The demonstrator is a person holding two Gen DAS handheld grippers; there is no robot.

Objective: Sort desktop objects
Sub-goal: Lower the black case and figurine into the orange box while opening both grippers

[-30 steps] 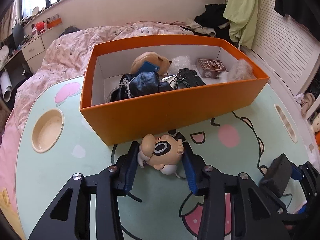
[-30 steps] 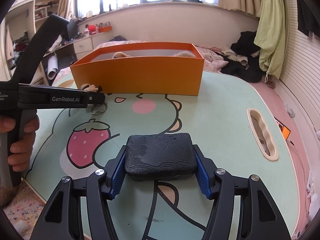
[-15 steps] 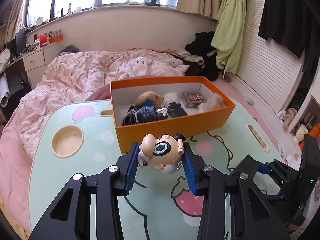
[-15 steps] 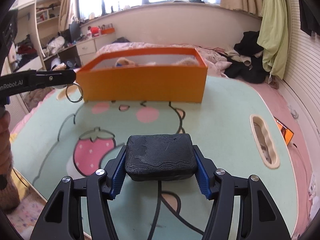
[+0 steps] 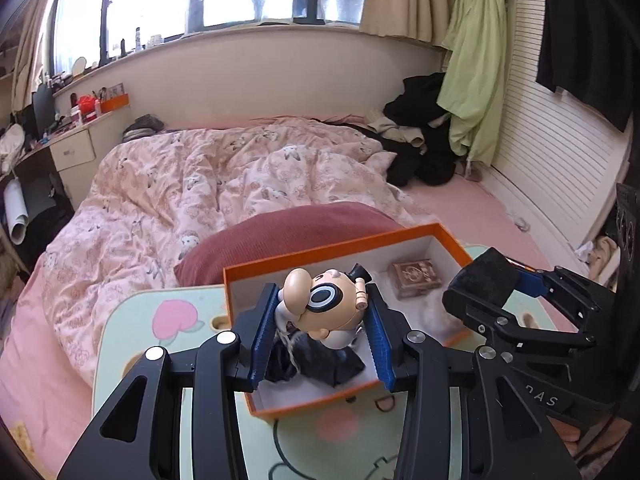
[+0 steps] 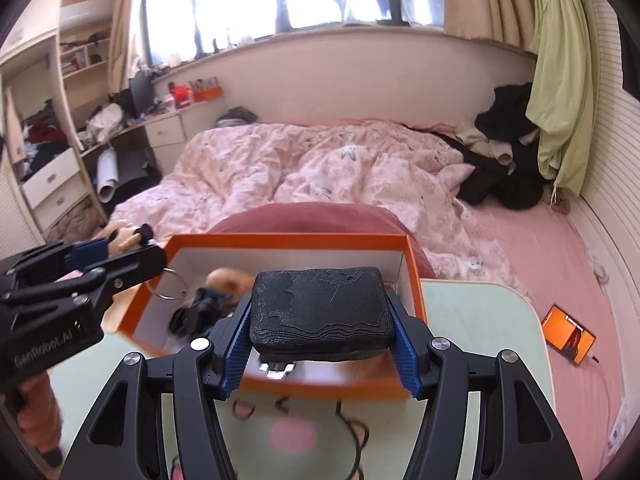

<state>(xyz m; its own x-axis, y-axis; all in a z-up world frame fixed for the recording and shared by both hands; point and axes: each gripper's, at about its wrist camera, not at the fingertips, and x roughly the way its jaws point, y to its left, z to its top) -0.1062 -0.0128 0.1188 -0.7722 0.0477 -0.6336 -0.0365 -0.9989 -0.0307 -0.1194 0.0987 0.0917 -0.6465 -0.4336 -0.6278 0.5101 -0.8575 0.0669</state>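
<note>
In the left wrist view, the left gripper (image 5: 320,320) sits at lower centre, its blue-padded fingers (image 5: 262,338) pinching a small beige cartoon figurine with a big round eye (image 5: 324,308), held in the air above the open orange cardboard box (image 5: 344,242) on the pale green cartoon-printed worktop (image 5: 132,332). Inside the box lie a brown patterned card box (image 5: 416,278) and dark bundled items (image 5: 320,360). In the right wrist view, the right gripper (image 6: 320,336) at lower centre has its fingers clamped on a black textured rectangular case (image 6: 320,312), also held over the box. A pink floral bed quilt (image 5: 192,184) fills the middle of the frame behind.
</note>
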